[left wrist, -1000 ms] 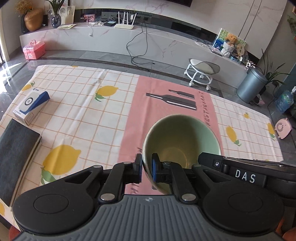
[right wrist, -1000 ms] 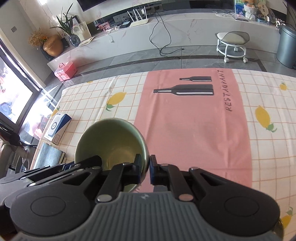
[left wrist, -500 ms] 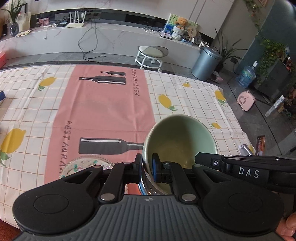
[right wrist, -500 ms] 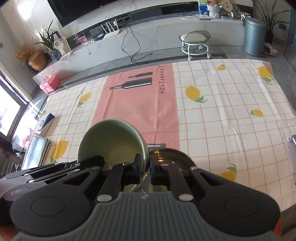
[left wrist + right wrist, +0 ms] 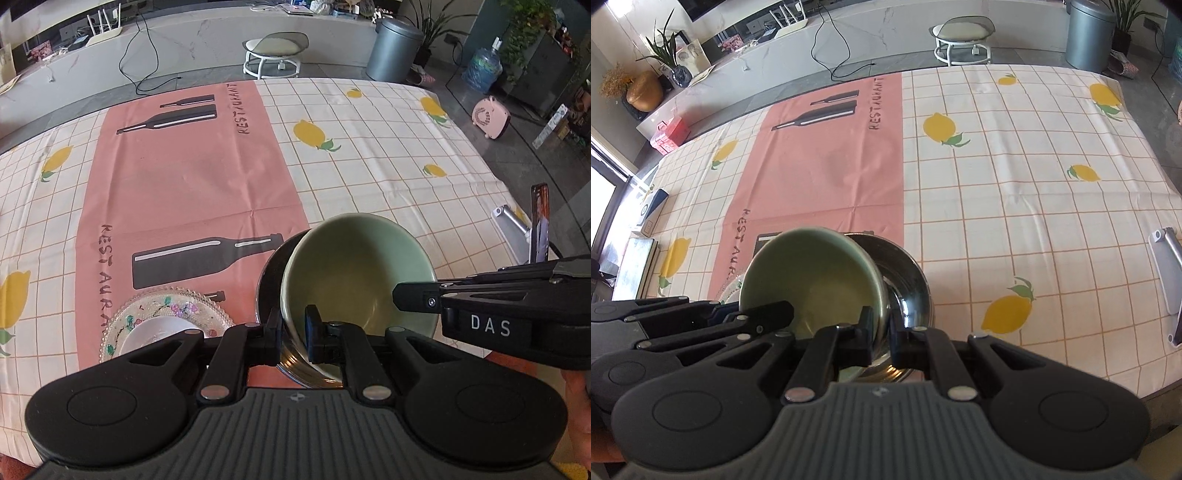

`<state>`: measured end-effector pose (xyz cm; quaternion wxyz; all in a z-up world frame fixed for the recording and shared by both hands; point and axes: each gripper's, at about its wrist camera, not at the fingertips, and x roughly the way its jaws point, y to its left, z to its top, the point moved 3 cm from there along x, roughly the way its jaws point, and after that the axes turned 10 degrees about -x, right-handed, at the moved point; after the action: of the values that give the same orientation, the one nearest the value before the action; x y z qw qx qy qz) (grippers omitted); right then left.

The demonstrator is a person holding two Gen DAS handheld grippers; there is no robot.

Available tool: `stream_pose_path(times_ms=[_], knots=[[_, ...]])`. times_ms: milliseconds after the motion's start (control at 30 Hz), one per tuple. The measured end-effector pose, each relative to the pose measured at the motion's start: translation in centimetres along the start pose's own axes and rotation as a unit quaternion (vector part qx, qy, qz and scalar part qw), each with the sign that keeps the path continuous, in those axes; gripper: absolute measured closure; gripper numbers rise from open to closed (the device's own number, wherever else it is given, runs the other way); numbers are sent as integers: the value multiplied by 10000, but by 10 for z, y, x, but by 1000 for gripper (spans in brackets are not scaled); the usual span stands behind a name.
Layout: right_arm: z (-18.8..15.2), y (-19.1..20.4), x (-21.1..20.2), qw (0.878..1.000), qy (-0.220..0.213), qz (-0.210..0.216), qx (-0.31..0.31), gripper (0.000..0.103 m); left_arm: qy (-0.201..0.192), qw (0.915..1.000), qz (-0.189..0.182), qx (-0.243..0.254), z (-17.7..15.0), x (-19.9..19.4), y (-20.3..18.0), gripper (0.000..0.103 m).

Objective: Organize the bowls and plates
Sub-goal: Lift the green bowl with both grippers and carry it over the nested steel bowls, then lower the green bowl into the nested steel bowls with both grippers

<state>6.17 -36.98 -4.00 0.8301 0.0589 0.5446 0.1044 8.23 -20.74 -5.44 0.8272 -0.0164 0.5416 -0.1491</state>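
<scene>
A pale green bowl (image 5: 362, 273) is gripped on opposite rims by both grippers. My left gripper (image 5: 293, 332) is shut on its near-left rim. My right gripper (image 5: 881, 330) is shut on its right rim, and the bowl (image 5: 812, 280) shows in that view too. The bowl hangs tilted over a shiny steel bowl (image 5: 908, 280), seen in the left wrist view as a dark rim (image 5: 269, 273) beneath it. A beaded glass plate (image 5: 162, 314) with a white dish (image 5: 159, 332) on it lies to the left.
The table wears a lemon-check cloth with a pink runner (image 5: 184, 177). A phone on a metal stand (image 5: 537, 225) stands at the right edge, also in the right wrist view (image 5: 1169, 266). A blue-white box (image 5: 650, 212) and a dark pad (image 5: 633, 267) lie far left.
Both grippers carried the green bowl rightward across the table and down toward the near edge; the steel bowl and the glass plate came into view beneath and beside it.
</scene>
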Motion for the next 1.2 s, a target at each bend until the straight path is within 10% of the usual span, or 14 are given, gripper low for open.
stream_pose_path(times_ms=[1200], knots=[[16,-7,40,9963,722,-236,-403,98,605,9970,55,469,1,22,-6,83]])
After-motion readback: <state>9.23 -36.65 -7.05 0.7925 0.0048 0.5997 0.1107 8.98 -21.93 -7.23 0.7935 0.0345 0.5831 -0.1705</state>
